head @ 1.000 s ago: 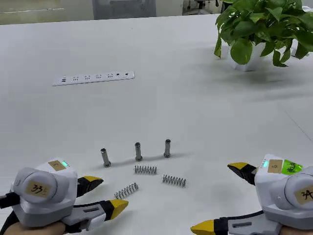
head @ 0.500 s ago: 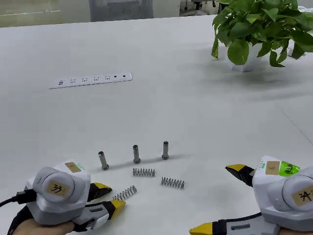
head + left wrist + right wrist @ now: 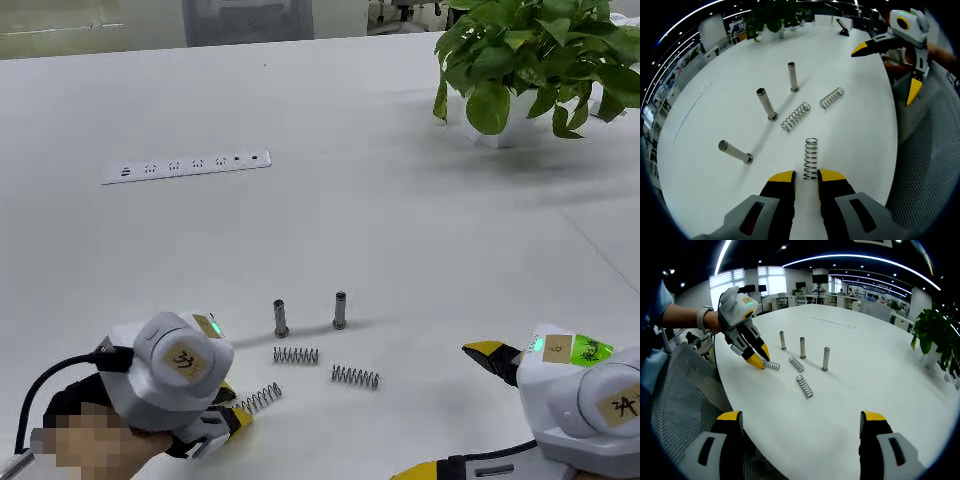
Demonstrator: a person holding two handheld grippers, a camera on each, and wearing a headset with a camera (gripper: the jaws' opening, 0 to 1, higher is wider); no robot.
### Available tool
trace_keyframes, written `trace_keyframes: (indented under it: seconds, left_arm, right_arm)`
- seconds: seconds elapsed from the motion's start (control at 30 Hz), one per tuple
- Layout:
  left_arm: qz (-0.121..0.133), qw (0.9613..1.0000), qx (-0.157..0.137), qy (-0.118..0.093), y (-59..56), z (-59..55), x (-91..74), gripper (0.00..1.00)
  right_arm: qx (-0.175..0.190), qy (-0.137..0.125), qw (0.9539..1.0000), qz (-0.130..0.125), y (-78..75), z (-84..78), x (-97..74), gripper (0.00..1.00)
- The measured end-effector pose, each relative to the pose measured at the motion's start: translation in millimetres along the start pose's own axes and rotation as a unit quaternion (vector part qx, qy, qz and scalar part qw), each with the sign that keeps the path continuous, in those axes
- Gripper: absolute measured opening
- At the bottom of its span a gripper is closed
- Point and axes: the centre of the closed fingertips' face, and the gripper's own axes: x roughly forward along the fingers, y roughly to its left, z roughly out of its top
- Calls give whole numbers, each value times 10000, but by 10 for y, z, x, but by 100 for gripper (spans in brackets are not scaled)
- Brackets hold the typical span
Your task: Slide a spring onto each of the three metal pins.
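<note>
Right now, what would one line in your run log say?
left gripper: jaws open, straddling nearest spring | right gripper: jaws open wide, hovering | pins: three upright, all bare

Left gripper (image 3: 232,405) has moved forward and right up to the nearest spring (image 3: 258,398) and rolled over. In the head view its body now covers the left pin (image 3: 735,152). Its jaws have narrowed and the tips now sit either side of the spring's near end, with small gaps showing in the left gripper view.
</note>
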Motion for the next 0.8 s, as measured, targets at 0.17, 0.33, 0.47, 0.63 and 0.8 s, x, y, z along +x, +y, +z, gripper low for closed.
trace_keyframes:
  seconds: [0.17, 0.33, 0.47, 0.63, 0.8]
  left_arm:
    - [-18, 9999, -3, 135, -19, 7, -1, 16]
    - [14, 9997, 29, 246, -7, -17, -7, 11]
    - [-20, 9997, -93, 225, 39, -27, -6, 10]
    - [-29, 9999, -116, 62, 1, -31, -21, 10]
    - [-100, 9990, -360, -240, 7, -42, -38, 10]
  right_arm:
    - [4, 0, 10000, 17, 1, -6, 2, 98]
    - [-7, 4, 10000, 15, 3, -8, 1, 98]
    - [-22, 5, 10000, 21, 7, -7, 3, 98]
    - [-11, -24, 10000, 10, 0, 5, -1, 98]
    - [-27, -16, 10000, 16, 2, 5, -1, 98]
